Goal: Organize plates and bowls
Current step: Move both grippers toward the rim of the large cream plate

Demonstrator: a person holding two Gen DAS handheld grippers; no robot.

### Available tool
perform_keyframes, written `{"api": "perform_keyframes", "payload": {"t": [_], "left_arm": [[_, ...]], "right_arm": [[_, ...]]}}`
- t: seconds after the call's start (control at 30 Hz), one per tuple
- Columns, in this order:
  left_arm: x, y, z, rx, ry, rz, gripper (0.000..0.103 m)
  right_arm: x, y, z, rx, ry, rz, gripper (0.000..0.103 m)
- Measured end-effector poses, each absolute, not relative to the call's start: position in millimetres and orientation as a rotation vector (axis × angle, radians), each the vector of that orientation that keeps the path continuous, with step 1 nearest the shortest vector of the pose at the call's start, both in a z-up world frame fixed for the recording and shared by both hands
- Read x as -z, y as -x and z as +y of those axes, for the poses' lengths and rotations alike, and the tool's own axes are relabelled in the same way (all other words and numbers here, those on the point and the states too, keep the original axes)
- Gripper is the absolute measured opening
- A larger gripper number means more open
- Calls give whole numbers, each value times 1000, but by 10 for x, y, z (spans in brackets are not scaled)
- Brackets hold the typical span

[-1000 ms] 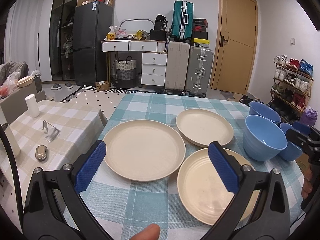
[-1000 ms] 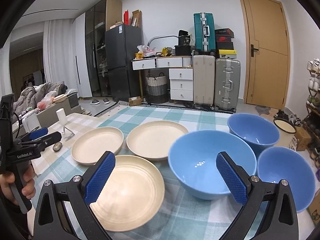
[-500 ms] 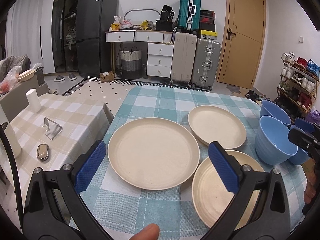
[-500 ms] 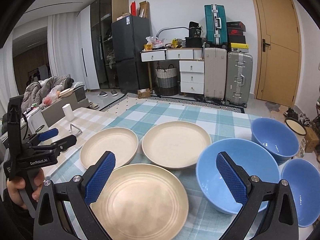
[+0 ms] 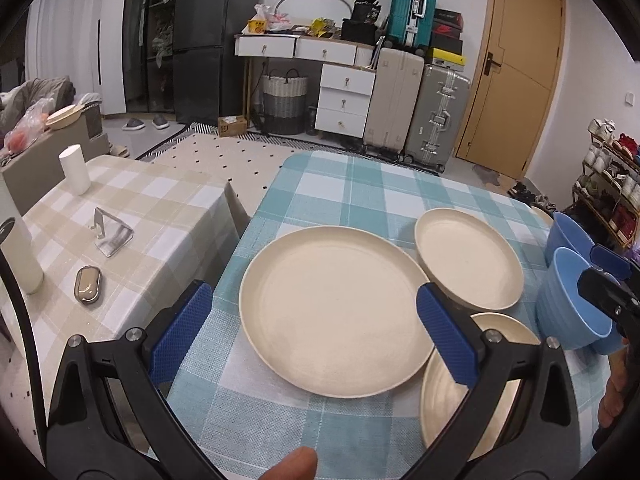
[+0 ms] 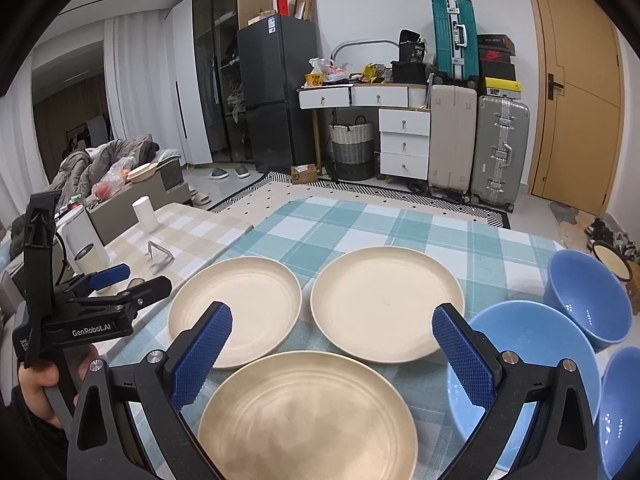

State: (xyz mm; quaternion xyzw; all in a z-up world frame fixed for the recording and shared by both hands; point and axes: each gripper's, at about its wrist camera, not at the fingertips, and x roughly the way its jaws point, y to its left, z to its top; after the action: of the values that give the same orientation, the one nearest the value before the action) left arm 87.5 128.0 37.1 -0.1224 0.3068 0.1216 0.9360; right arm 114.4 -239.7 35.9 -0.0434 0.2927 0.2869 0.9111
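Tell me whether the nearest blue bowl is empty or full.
Empty. The right wrist view looks into the nearest blue bowl and shows only bare blue interior with light glints.

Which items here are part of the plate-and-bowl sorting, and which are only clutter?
Job: three cream plates; three blue bowls.
Lying about: metal phone stand, white cup, silver case.

The table (image 6: pixel 360 220) wore a teal checked cloth. On it lay three cream plates (image 6: pixel 387 304) at ten, twelve and six o'clock, and three blue bowls (image 6: pixel 520 344) clustered around three o'clock.
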Motion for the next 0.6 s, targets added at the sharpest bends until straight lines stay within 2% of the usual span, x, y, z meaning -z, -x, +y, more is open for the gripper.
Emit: {"api": "perform_keyframes", "payload": {"t": [0.5, 0.6], "left_arm": [[-48, -1192, 1703, -278, 292, 717, 102], [50, -1228, 1756, -282, 314, 737, 102]], "right_arm": [[-170, -1484, -1865, -633, 135, 681, 103], [-79, -1565, -1767, -636, 146, 707, 100]]}}
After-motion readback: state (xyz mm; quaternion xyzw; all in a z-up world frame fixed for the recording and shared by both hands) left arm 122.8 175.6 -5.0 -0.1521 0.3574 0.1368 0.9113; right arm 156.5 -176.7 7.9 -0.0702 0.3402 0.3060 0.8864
